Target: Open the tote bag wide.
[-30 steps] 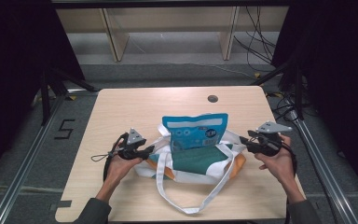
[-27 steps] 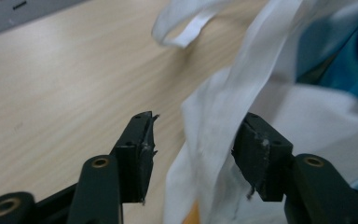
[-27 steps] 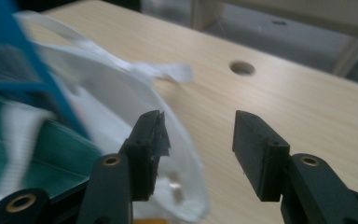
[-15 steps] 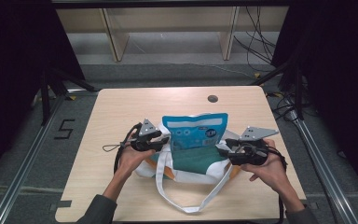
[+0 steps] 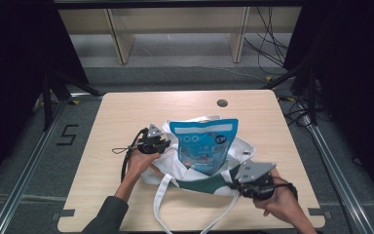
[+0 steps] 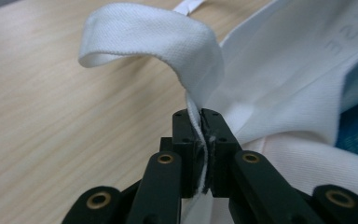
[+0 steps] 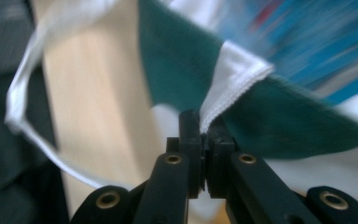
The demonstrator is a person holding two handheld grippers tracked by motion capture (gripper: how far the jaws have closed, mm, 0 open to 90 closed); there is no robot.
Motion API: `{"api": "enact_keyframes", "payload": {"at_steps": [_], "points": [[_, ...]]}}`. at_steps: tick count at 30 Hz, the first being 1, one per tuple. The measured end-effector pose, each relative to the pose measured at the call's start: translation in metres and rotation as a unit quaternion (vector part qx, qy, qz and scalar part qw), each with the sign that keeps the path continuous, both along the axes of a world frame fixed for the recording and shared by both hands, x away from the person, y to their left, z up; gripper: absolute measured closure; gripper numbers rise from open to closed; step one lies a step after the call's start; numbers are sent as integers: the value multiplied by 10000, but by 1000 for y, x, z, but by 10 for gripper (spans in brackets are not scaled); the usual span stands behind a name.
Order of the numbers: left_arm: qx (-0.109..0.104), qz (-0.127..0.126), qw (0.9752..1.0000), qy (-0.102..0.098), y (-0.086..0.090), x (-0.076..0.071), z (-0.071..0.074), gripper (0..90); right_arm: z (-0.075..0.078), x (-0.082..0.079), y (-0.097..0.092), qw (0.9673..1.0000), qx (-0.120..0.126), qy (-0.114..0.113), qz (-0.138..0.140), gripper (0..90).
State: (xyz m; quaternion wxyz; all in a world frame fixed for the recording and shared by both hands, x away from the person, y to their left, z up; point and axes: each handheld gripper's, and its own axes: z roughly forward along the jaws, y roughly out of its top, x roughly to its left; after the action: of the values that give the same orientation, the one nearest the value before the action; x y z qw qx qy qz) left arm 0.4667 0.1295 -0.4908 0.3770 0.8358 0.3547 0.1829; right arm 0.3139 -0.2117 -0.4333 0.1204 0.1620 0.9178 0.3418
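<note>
Left gripper (image 6: 200,140) pinching white tote bag (image 5: 195,168) rim, right gripper (image 7: 204,154) pinching near hem (jaws just closed); blue pouch (image 5: 203,146) half in, bagging unfinished.

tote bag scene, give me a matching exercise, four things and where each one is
Things:
1. left claw
2. right claw
3. blue pouch
4. round hole

Places:
A. in the tabletop, beyond the bag
B. lying in the bag's mouth
C. shut on the bag's white edge by a strap
D. shut on a white corner of the green lining

Pairs: 1-C, 2-D, 3-B, 4-A
</note>
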Motion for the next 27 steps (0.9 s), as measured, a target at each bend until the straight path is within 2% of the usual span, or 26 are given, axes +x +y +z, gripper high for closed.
{"api": "enact_keyframes", "payload": {"at_steps": [1, 3, 4, 5, 8, 9, 10, 11, 12, 13, 14, 15, 16, 17, 18, 19, 20, 21, 22, 23, 24, 25, 26, 27], "points": [[-34, 17, 10000, 17, -1, 1, -2, 843, -11, -4, 3, 9998, -157, 107, -62, 884], [102, 44, 9999, 105, -3, 3, -7, 843, -33, -1, 8, 9987, -448, 258, 22, 884], [182, 19, 9998, 93, -4, 3, -9, 843, -40, 0, 10, 9983, -484, 311, 35, 884], [251, 6, 9996, 124, -6, 3, -9, 841, -55, 2, 16, 9968, -649, 453, 148, 884], [266, 51, 9996, 95, -5, 3, -8, 821, -58, 1, 17, 9962, -709, 475, 179, 884], [243, 162, 9995, 121, -3, 2, -5, 739, -55, 2, 15, 9970, -539, 535, 132, 878], [76, 296, 9994, 135, -4, 0, -4, 739, -55, 2, 15, 9970, -539, 535, 132, 878], [171, 197, 9996, 120, 1, -2, 4, 671, -49, 1, 10, 9974, -325, 640, 58, 820], [139, 165, 9997, 71, 3, -6, 10, 671, -49, 1, 10, 9974, -325, 640, 58, 820], [-32, 223, 9997, -46, 3, -12, 14, 645, -45, 1, 7, 9973, -198, 708, 45, 757], [-176, 199, 9995, -164, 4, -21, 22, 631, -38, -1, 4, 9963, -132, 849, 3, 645], [-261, 163, 9990, -310, 6, -32, 32, 630, -22, -5, -1, 9970, 32, 769, -94, 563], [-261, 163, 9990, -310, 6, -32, 32, 633, -22, -5, -1, 9970, 32, 769, -94, 563], [-339, 64, 9989, -315, 8, -40, 39, 633, -15, -6, -4, 9974, 146, 693, -130, 553], [-394, -11, 9984, -409, 8, -49, 46, 645, -5, -9, -9, 9983, 225, 522, -143, 532], [-503, -161, 9977, -424, 7, -60, 51, 691, 18, -12, -20, 9979, 544, 326, -136, 498], [-503, -161, 9977, -424, 7, -60, 51, 707, 27, -12, -26, 9969, 713, 246, -238, 482], [-568, -238, 9974, -370, 3, -68, 49, 735, 37, -11, -32, 9956, 849, 130, -368, 474], [-568, -238, 9974, -370, 3, -68, 49, 760, 37, -11, -32, 9956, 849, 130, -368, 474], [-576, -346, 9972, -327, 1, -73, 46, 760, 43, -11, -37, 9948, 921, 81, -432, 474], [-637, -393, 9968, -291, -2, -77, 43, 786, 51, -10, -43, 9916, 1109, -38, -662, 474], [-647, -447, 9966, -235, -3, -79, 39, 810, 56, -6, -47, 9881, 1242, -255, -875, 483], [-618, -426, 9969, -245, -4, -82, 37, 824, 58, 0, -50, 9844, 1284, -459, -1109, 508], [-717, -452, 9962, -194, -5, -84, 34, 839, 60, 4, -52, 9829, 1200, -543, -1286, 523]]}}
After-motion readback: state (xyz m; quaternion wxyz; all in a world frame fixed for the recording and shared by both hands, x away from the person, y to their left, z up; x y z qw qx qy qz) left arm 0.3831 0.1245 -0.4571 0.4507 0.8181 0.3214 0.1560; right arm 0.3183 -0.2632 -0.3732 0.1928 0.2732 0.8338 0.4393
